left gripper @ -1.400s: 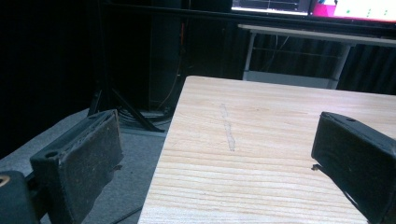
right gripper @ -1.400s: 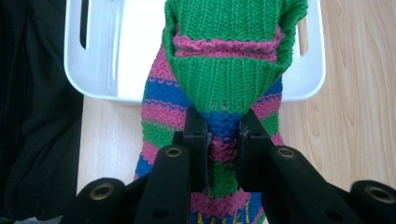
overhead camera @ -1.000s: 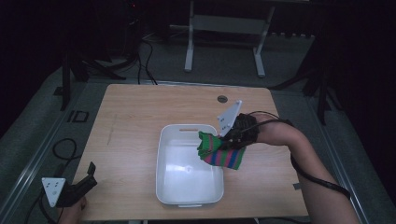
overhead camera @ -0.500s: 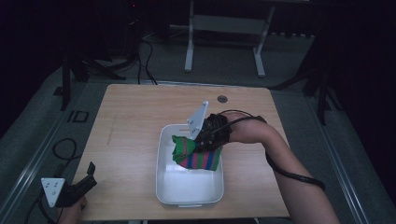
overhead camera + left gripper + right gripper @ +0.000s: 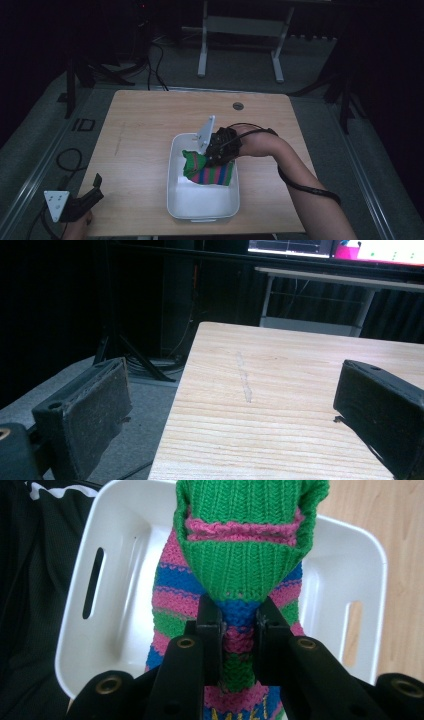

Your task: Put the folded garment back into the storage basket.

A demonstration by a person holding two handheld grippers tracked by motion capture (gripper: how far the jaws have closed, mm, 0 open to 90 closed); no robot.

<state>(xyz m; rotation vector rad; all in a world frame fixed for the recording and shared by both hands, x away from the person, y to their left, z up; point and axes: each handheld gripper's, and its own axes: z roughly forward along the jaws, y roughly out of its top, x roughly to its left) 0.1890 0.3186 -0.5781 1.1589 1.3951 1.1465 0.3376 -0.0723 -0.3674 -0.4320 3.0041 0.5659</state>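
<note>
Wooden table [image 5: 150, 145] w/ a white plastic bin [image 5: 200, 205] sitting on its near-centre part, long side running away from the person; slot handles cut in the end walls, seen in the right gripper view. R gripper [image 5: 212, 155] is over the bin's far half, reaching in from the right side, its grey three-cornered plate tilted up, black cable looping off behind the wrist & along the forearm. It's clamped on a knitted sock [image 5: 207, 172], striped green/pink/blue: in the right gripper view the two black jaws are pinched close together on a fold of the knit, just below the green toe/heel part w/ a pink band, and the fabric fills the narrow gap between them. Sock [image 5: 240, 565] hangs over the bin [image 5: 85, 545] interior; in the high view its striped body lies against the bin's right wall, green end sticking up toward the bin's middle; can't tell if the lower part touches the bin floor. L gripper [image 5: 82, 202] sits at the table's near-left corner, well apart from the bin, held low by a hand at the frame's bottom edge. In the left gripper view its jaws stand wide apart w/ nothing between them, looking across bare tabletop [image 5: 280, 405] w/ a faint pale scuff, dark room & a metal stand beyond.
</note>
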